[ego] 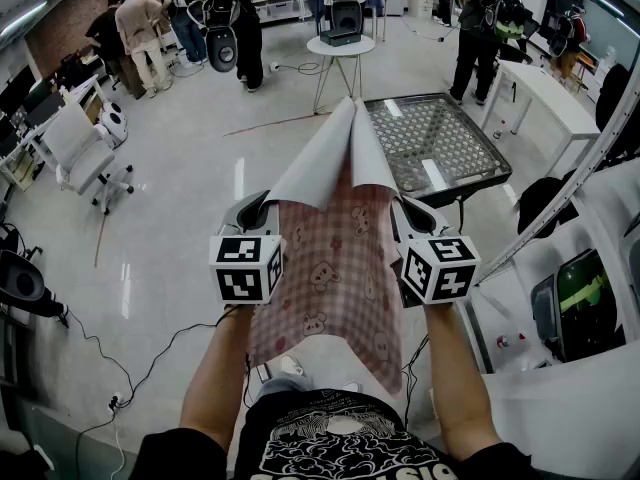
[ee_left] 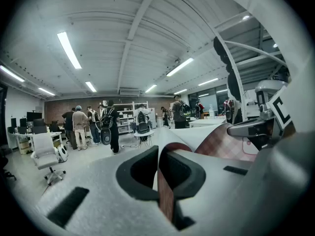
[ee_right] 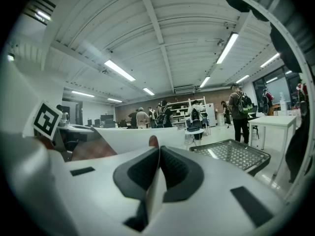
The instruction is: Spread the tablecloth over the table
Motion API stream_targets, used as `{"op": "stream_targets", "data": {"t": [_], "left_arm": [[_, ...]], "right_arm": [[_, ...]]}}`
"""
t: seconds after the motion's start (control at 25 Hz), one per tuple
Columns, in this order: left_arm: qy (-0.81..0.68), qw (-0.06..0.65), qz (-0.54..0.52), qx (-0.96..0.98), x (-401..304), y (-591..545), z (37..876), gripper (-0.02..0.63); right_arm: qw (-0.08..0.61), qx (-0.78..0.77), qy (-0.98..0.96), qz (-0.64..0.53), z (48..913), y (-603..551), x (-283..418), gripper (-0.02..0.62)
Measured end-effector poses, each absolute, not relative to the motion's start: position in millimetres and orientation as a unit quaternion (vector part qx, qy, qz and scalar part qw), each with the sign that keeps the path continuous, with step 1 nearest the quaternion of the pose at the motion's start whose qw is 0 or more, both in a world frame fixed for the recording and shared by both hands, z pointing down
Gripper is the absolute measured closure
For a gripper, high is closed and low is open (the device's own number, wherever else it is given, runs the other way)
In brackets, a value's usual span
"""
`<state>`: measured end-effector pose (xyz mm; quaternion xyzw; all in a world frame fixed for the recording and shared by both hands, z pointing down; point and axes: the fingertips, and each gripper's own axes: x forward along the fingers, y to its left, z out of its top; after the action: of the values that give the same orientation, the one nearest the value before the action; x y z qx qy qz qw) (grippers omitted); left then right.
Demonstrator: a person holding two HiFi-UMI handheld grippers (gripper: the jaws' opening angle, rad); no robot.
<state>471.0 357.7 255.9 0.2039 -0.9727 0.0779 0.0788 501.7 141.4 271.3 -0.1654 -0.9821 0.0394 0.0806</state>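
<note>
Both forearms stretch forward, almost level. Left gripper (ego: 257,208) and right gripper (ego: 413,214) each pinch the pink checked tablecloth (ego: 335,258), held just short of the table (ego: 440,146). The shirt lettering is probably too cropped to read.

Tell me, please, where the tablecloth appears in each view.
Head view: tablecloth, centre, pink checked side up.
Left gripper view: lower centre to right, edge pinched in the left tongs.
Right gripper view: left of centre, white underside showing, edge in the right tongs.
Shared landmark: the small round white table.
</note>
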Motion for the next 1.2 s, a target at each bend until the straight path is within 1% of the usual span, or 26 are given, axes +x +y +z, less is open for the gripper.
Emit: {"op": "stream_targets", "data": {"t": [0.28, 0.52, 0.84, 1.2], "left_arm": [[-0.972, 0.087, 0.077, 0.203, 456.2, 358.0, 266.6, 0.598], [-0.971, 0.092, 0.068, 0.211, 414.8, 361.6, 275.5, 0.597], [-0.963, 0.1, 0.059, 0.242, 317.8, 384.5, 287.4, 0.597], [-0.943, 0.101, 0.047, 0.315, 199.2, 388.4, 281.1, 0.597]], "right_arm": [[0.086, -0.165, -0.982, 0.041, 279.9, 139.4, 487.2, 0.588], [0.096, -0.158, -0.982, 0.037, 287.9, 143.4, 451.1, 0.588], [0.107, -0.122, -0.986, 0.037, 296.1, 164.7, 369.9, 0.589], [0.119, -0.053, -0.991, 0.034, 284.1, 185.3, 281.3, 0.588]]}}
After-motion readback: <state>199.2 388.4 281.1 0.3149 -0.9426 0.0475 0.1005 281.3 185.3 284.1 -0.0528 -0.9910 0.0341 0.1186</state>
